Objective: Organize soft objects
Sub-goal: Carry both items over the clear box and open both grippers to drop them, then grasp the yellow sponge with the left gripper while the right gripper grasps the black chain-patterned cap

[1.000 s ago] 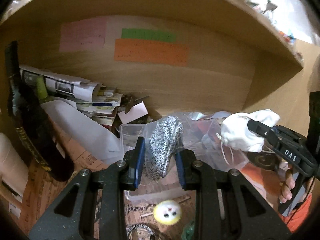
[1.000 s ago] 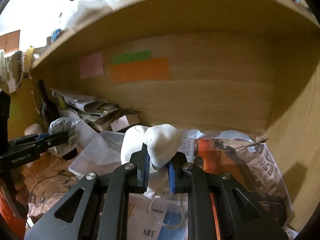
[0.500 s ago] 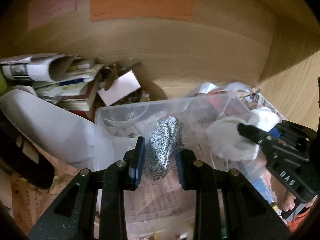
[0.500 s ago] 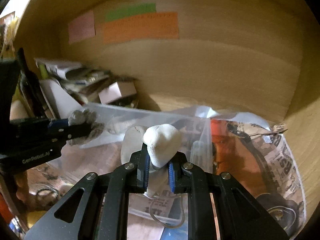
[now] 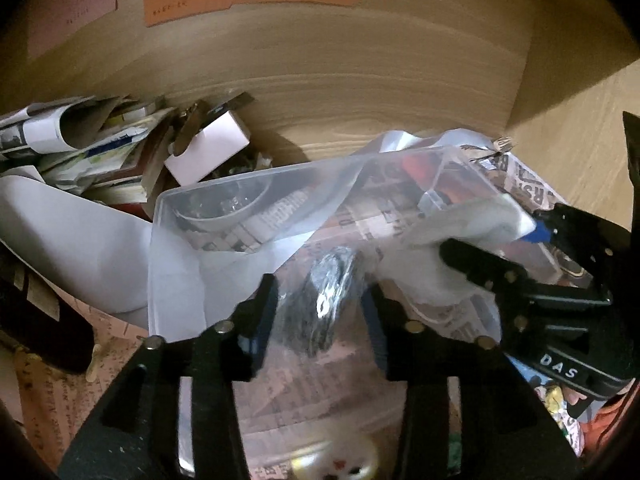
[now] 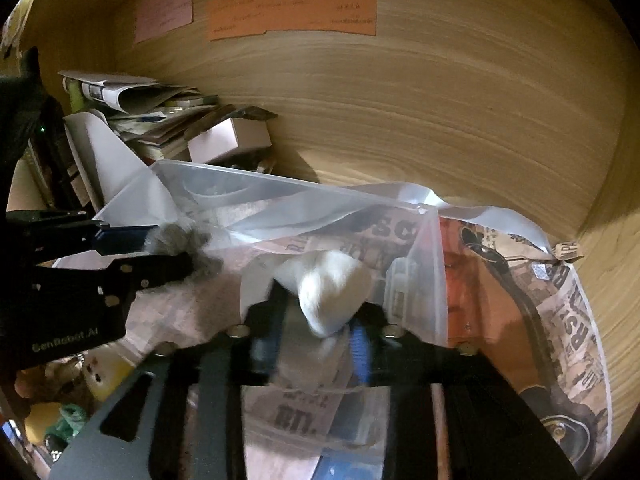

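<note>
Currently sitting inside a wooden shelf bay (image 6: 460,120), with coloured paper notes (image 6: 292,10) stuck to the back panel and a pile of papers (image 5: 80,152) at left. Resting on newspaper (image 6: 568,304) on the shelf floor: clear plastic bin (image 5: 172,208), with a thin plastic sheet draping over its rim.

Left gripper (image 5: 320,312) reaching down into the bin. Jaws having just been opening, now standing moderately apart. Grey knitted item (image 5: 326,300) lying between them, blurred; gap showing on the left side, contact on the right side impossible to tell.

Right gripper (image 6: 316,340) also pointing into the bin, alongside the left one. Jaws likewise having just been opening, now moderately apart. White soft item (image 6: 332,292) sitting between and above the fingers, leaning toward the right pad; clear space showing beside the left pad. Firm pressing not evident on either item.

Lying outside the bin near its front edge: small yellow plush toy (image 5: 344,466), partly cut off at frame bottom.
</note>
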The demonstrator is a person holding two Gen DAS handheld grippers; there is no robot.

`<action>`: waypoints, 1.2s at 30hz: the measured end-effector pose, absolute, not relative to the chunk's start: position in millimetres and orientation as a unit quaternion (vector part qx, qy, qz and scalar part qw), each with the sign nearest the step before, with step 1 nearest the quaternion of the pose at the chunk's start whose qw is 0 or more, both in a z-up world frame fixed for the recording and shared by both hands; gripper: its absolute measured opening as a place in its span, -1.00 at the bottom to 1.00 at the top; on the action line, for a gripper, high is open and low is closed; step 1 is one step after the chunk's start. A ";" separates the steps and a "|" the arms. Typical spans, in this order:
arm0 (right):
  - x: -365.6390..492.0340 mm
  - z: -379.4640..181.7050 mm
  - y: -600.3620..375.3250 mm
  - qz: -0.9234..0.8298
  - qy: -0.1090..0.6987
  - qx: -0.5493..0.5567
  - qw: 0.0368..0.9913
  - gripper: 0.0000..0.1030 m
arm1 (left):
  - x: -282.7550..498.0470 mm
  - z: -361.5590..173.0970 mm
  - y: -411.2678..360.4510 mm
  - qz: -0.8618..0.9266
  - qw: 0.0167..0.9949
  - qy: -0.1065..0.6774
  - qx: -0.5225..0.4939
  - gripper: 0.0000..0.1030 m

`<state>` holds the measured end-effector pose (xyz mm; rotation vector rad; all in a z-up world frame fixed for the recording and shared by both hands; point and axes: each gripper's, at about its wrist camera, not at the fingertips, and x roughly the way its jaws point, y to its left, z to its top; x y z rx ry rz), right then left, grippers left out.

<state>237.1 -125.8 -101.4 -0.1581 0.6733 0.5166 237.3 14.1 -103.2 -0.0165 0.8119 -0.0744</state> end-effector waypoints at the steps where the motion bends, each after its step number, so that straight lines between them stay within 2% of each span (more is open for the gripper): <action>1: 235.3 -99.2 -126.6 0.250 0.323 -0.075 0.910 0.01 | 234.8 -100.7 13.7 -0.037 0.920 0.390 -0.008 -0.01; 4: 228.7 -89.3 -130.7 0.248 0.307 -0.069 0.916 0.27 | 227.6 -90.3 11.7 -0.035 0.926 0.375 -0.007 0.15; 10: 205.8 -61.2 -145.0 0.250 0.265 -0.052 0.930 0.58 | 200.1 -60.7 14.5 -0.052 0.938 0.343 -0.024 0.33; 17: 164.6 -34.9 -158.1 0.262 0.210 -0.052 0.941 0.71 | 154.3 -32.3 16.6 -0.040 0.956 0.291 -0.018 0.60; 23: 127.9 -32.7 -163.8 0.271 0.183 -0.050 0.944 0.84 | 114.7 -29.5 20.9 -0.041 0.959 0.280 -0.030 0.67; 36: 90.5 -79.5 -151.7 0.310 0.261 -0.025 0.914 0.84 | 70.6 -87.1 28.4 -0.012 0.938 0.345 -0.034 0.68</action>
